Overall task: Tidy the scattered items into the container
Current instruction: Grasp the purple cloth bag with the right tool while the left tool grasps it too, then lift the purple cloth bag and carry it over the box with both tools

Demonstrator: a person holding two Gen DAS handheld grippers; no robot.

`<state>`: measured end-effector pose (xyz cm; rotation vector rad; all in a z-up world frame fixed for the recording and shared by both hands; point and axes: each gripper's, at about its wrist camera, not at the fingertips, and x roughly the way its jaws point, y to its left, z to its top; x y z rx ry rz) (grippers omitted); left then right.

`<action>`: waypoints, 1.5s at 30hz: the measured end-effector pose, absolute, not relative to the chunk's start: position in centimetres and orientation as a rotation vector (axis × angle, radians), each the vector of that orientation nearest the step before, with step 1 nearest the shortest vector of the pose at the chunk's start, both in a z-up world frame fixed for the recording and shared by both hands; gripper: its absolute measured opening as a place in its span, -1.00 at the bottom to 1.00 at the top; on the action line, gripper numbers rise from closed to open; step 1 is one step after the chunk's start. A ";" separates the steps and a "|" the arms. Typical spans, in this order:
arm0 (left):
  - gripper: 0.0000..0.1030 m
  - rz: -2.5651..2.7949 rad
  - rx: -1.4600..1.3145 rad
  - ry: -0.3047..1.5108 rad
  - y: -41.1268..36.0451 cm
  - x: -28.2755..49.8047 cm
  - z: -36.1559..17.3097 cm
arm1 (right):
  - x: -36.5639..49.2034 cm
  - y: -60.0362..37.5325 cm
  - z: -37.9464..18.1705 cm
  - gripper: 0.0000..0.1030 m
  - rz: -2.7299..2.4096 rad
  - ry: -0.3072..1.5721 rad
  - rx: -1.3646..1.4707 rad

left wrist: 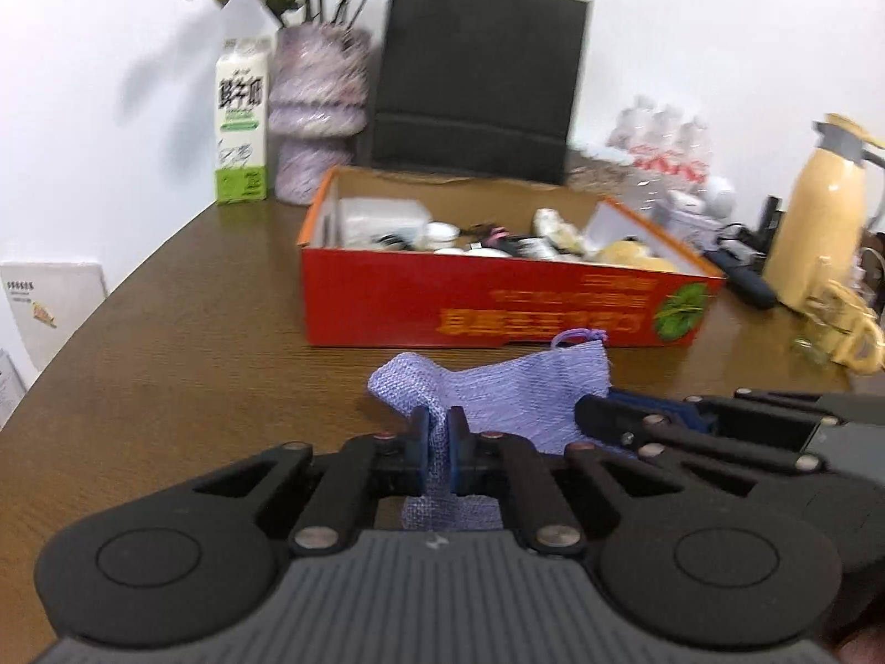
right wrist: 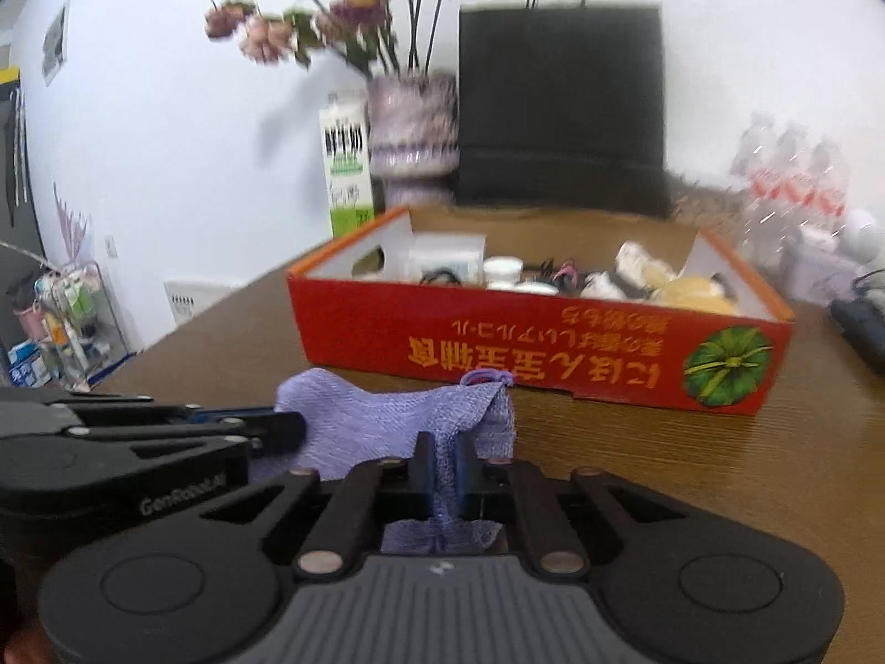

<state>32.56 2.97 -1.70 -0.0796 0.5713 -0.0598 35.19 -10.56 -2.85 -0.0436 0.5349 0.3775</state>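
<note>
Nearest my lens, the left gripper (left wrist: 441, 442) has its jaws pinched together on a fold of the purple knitted pouch (left wrist: 498, 393), and beside it the right gripper (right wrist: 445, 470) is clamped the same way on the pouch's other side — so I have the cloth held at two points, with its drawstring loop toward the box. The pouch seems to sit on or barely above the brown table (left wrist: 193, 343), just in front of the red cardboard box (left wrist: 498, 304), not yet over its rim. Past that, the box already holds a good many things: a white carton, small white jars, dark cables, a crumpled pale wrapper and something yellow and soft, too blurred to name for certain. I judge the task well advanced — this pouch looks like the last loose item on my side of the table, and what is left is to lift it over the near wall and let go inside. Behind the box stand a milk carton (left wrist: 241, 127), a vase (left wrist: 318, 122) of flowers and a black paper bag (left wrist: 475, 83).
</note>
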 end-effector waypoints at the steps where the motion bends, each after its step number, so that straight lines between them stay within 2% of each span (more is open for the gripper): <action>1: -0.86 -0.066 -0.066 0.566 2.4 31.8 -1.5 | 34.2 -10.8 -2.7 -0.89 0.366 0.521 -0.057; 10: -0.86 -0.110 -0.040 0.521 -1.7 22.8 0.7 | 24.5 -16.3 -2.0 -0.89 0.345 0.508 0.004; 17: -0.86 -0.100 -0.010 0.495 -4.0 16.9 1.6 | 17.7 -18.5 0.2 -0.90 0.341 0.428 -0.004; 26: -0.86 -0.109 -0.037 0.456 -4.2 11.2 2.7 | 11.8 -20.2 2.4 -0.89 0.378 0.406 0.084; 37: -0.86 -0.089 -0.042 0.453 -3.4 11.3 2.8 | 11.2 -18.1 3.1 -0.89 0.407 0.414 0.046; 45: -0.86 -0.080 -0.054 0.484 -2.8 13.6 2.3 | 13.8 -17.7 2.4 -0.89 0.386 0.461 0.043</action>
